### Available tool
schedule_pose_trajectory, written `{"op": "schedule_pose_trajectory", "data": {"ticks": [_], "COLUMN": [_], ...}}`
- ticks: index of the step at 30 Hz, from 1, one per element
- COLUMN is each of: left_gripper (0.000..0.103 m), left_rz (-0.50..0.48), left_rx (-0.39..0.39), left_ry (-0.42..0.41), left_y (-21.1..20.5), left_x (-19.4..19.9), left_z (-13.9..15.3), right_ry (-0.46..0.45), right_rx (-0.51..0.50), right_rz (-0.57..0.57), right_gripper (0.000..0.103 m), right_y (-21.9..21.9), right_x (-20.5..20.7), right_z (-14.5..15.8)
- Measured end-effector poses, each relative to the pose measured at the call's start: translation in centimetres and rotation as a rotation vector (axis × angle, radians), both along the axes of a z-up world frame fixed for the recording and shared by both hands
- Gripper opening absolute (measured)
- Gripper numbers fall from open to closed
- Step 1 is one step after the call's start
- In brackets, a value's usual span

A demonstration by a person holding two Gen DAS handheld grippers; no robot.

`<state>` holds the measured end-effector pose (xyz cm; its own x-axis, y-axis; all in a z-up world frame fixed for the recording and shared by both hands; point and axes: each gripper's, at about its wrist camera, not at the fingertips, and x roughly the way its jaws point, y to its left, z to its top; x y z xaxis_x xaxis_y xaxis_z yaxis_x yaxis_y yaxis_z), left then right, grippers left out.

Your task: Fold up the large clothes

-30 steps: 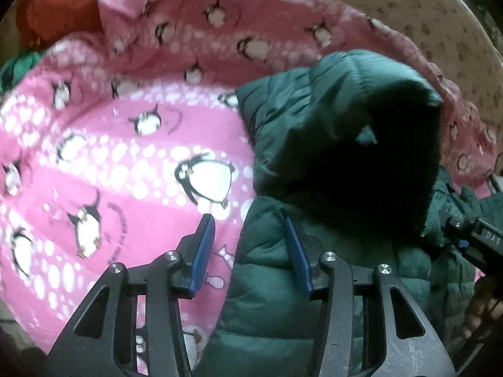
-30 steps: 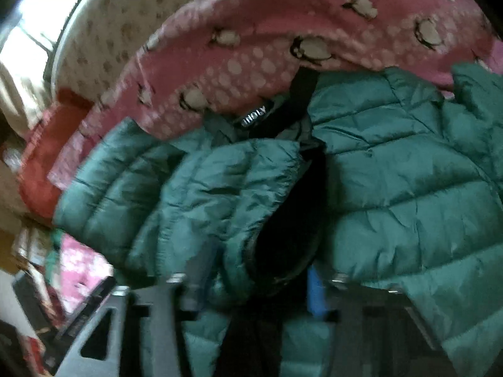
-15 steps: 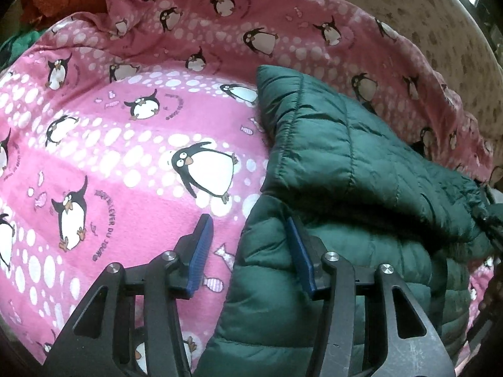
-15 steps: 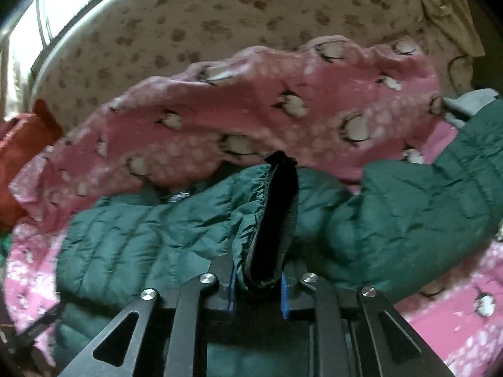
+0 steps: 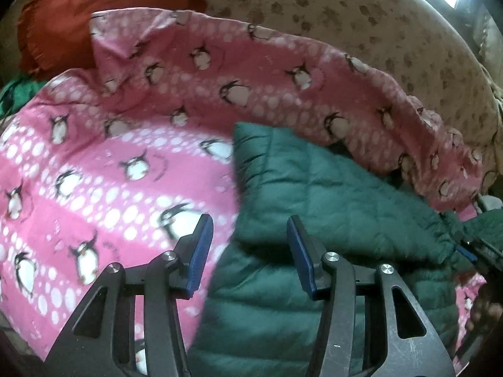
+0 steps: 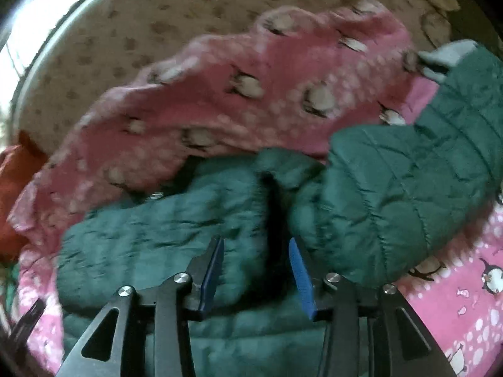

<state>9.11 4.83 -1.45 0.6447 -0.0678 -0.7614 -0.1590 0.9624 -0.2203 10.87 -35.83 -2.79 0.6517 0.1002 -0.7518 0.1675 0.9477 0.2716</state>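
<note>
Hood flap down now: through my left wrist camera the green puffer jacket (image 5: 314, 220) has its top folded over flat on the penguin blanket (image 5: 94, 172), and my left gripper (image 5: 250, 251) hovers with jaws apart, empty. Through my right wrist camera, my right gripper (image 6: 256, 270) has just opened its jaws, releasing the dark hem; jacket runs left to right, one sleeve (image 6: 440, 144) angling up-right, unfolded.

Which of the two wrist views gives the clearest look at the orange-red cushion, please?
The left wrist view: the orange-red cushion fills the top-left corner behind the pink penguin blanket. The right wrist view shows only a blurred sliver at its left edge.
</note>
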Motion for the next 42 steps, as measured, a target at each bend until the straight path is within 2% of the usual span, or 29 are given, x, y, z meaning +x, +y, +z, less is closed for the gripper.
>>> {"op": "schedule_pose_trajectory", "data": {"ticks": [4,8,10,12,13,17,21,25,29,33,38,42], "left_gripper": [0.049,0.049,0.050,0.060,0.060,0.060,0.061,0.062,0.062,0.062,0.062,0.062], "left_rz": [-0.025,-0.022,-0.023,-0.036,-0.041,-0.052,-0.047,-0.047,-0.048,-0.054,-0.040,-0.042], "left_rx": [0.015,0.077,0.101,0.110,0.115,0.145,0.142,0.157,0.162,0.129,0.092,0.063], "left_ry": [0.055,0.075,0.080,0.078,0.076,0.065,0.063,0.054,0.043,0.022,-0.008,0.043], "left_y": [-2.2,-3.8,-4.2,-4.5,-4.6,-5.0,-5.0,-5.2,-5.2,-5.1,-5.2,-5.5], "left_x": [3.1,4.7,4.9,5.0,5.0,5.0,5.1,5.0,4.6,3.9,4.6,6.2], "left_z": [-1.0,-2.3,-2.8,-3.4,-3.6,-4.4,-4.7,-4.8,-4.3,-2.9,-1.7,-2.8], "right_ry": [-0.014,0.008,0.016,0.033,0.049,0.061,0.044,0.030,0.026,0.006,-0.025,0.016], "right_rx": [-0.014,-0.076,-0.101,-0.110,-0.106,-0.129,-0.147,-0.128,-0.137,-0.107,-0.134,-0.157], "right_rz": [0.183,0.320,0.348,0.354,0.351,0.346,0.349,0.344,0.362,0.347,0.269,0.187], "right_gripper": [0.042,0.042,0.042,0.042,0.042,0.043,0.049,0.050,0.050,0.050,0.050,0.050], "right_y": [5.1,11.4,13.2,14.2,14.4,14.4,14.1,13.8,13.8,12.3,8.3,5.1], "right_x": [0.5,2.6,3.9,4.9,5.2,5.7,5.3,5.3,4.8,3.6,2.8,3.9], "right_z": [2.1,1.8,1.1,-0.1,-0.9,-3.4,-4.2,-4.6,-4.0,-2.0,0.1,-0.2]}}
